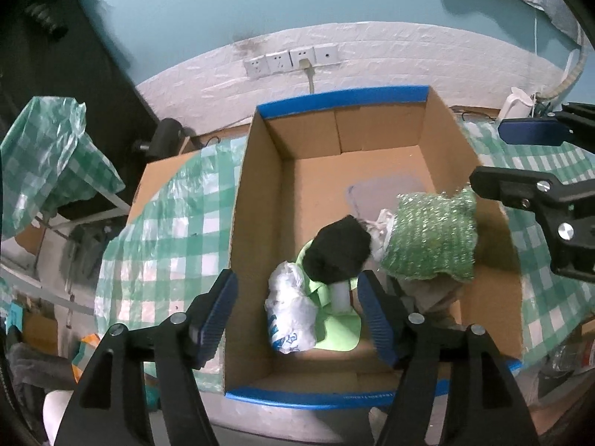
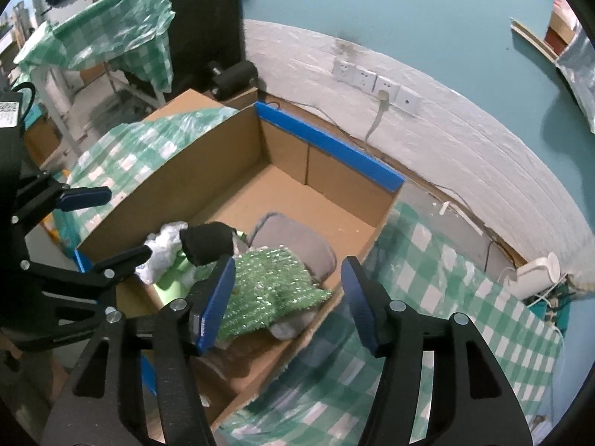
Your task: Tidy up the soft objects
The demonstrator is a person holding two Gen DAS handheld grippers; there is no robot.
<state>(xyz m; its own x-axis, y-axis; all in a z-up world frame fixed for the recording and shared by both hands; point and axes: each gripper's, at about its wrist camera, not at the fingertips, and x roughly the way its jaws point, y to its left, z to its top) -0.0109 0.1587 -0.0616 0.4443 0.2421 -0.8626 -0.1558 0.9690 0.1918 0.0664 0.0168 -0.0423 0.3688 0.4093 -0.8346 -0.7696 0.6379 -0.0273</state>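
Your left tool hangs with jaws apart and empty above the black soft bundle, lower centre of its view inside the cardboard box. Your right tool, also parted and empty, straddles the box's right wall just right of the green sparkly cloth. The white plastic bag crowds the bundle's left.

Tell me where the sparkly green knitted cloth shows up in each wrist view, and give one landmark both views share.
Left wrist view: the sparkly green knitted cloth lies right of centre, inside the cardboard box by its right wall, beside the black sock.
Right wrist view: the cloth sits at lower centre, just right of the right gripper's left pad.
Shared landmark: the row of wall sockets behind the box.
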